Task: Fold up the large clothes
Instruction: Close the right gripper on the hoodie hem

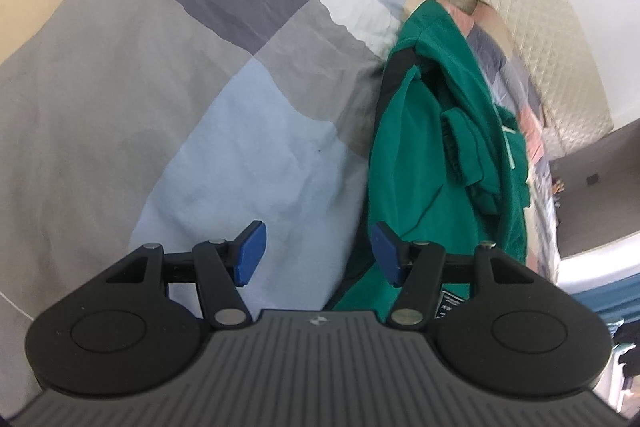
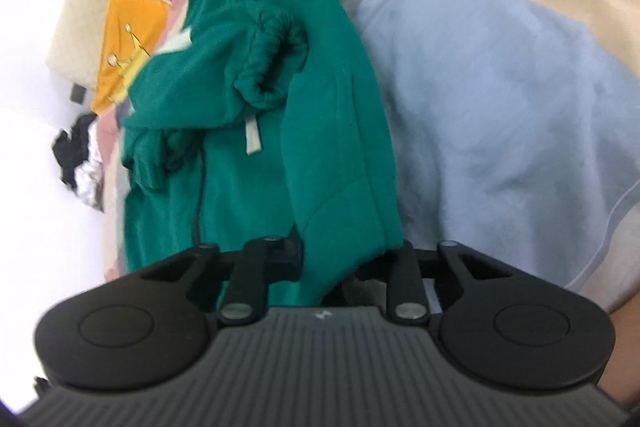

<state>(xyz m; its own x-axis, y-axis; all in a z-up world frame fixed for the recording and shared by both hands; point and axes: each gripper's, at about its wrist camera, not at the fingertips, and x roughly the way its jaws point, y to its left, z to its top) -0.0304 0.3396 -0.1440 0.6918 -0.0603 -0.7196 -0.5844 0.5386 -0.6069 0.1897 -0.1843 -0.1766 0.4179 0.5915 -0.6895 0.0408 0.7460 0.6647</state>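
While my right gripper (image 2: 344,259) pinches only the green hoodie's (image 2: 320,131) near hem and my left gripper (image 1: 318,253) hangs empty, half-open, lifting could drag it bunched.

No legible text, number or brand name is to be found in either view. A small dark label (image 1: 447,301) is seen on the green garment (image 1: 420,147) beside the left gripper (image 1: 318,253) (its pale lettering is too small and blurred to be read). A small round emblem is borne by each gripper body, without readable letters.
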